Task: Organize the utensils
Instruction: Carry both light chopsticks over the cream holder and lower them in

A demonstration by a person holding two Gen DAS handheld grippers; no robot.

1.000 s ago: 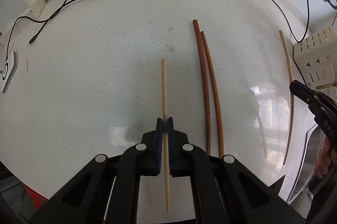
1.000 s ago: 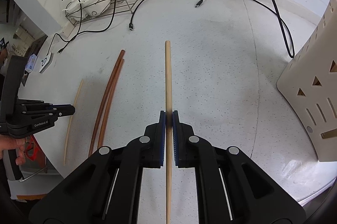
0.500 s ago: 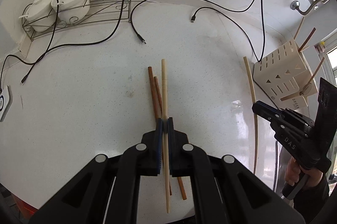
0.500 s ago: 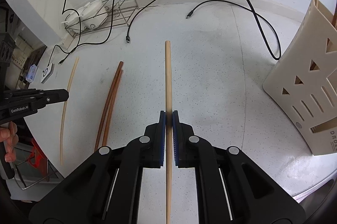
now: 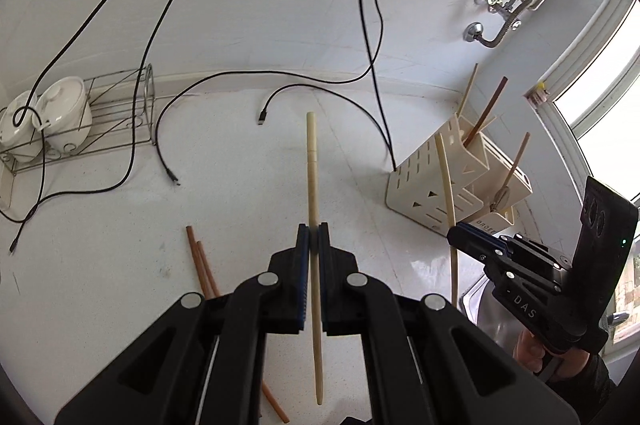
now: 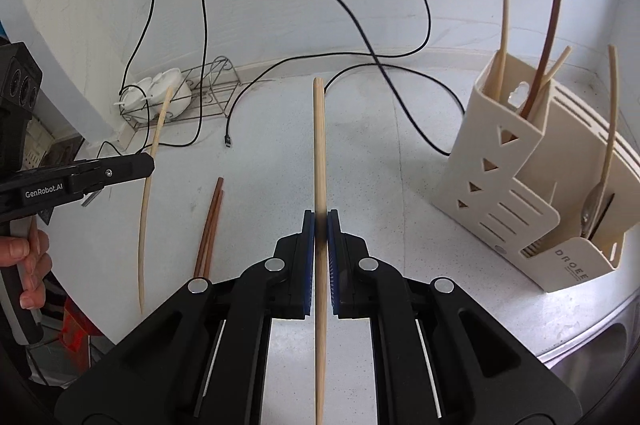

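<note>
Now, by parts:

Left gripper (image 5: 313, 227): black plastic frame, blue ribbed pads, clenched on the pale chopstick (image 5: 311, 161).
Pale chopstick: cream, smooth, tapering to a thin tip; it runs straight along the line between the pads, thick end pointing away, held clear above the counter (image 5: 100, 265).
Right gripper (image 6: 320, 213): same black build with blue pads, clamped on the bamboo chopstick (image 6: 319, 145).
Bamboo chopstick: light tan, matte, even round rod; it passes between the pads and points forward, left of the utensil holder (image 6: 500, 193).
Utensil holder: cream plastic box with triangular and slot cut-outs, standing on the counter; several pale and brown sticks and a spoon stand tilted in its compartments.
Brown chopsticks (image 6: 210, 229): a dark reddish pair lying side by side on the counter, well left of the utensil holder, between the two grippers in the right wrist view.
Counter: white, finely speckled, glossy.
Cables (image 5: 376, 25): thin black, looping over wall and counter, left of the utensil holder.
Wire rack (image 5: 116, 113): thin metal, far left of the utensil holder, holding white lidded ceramic pots.
</note>
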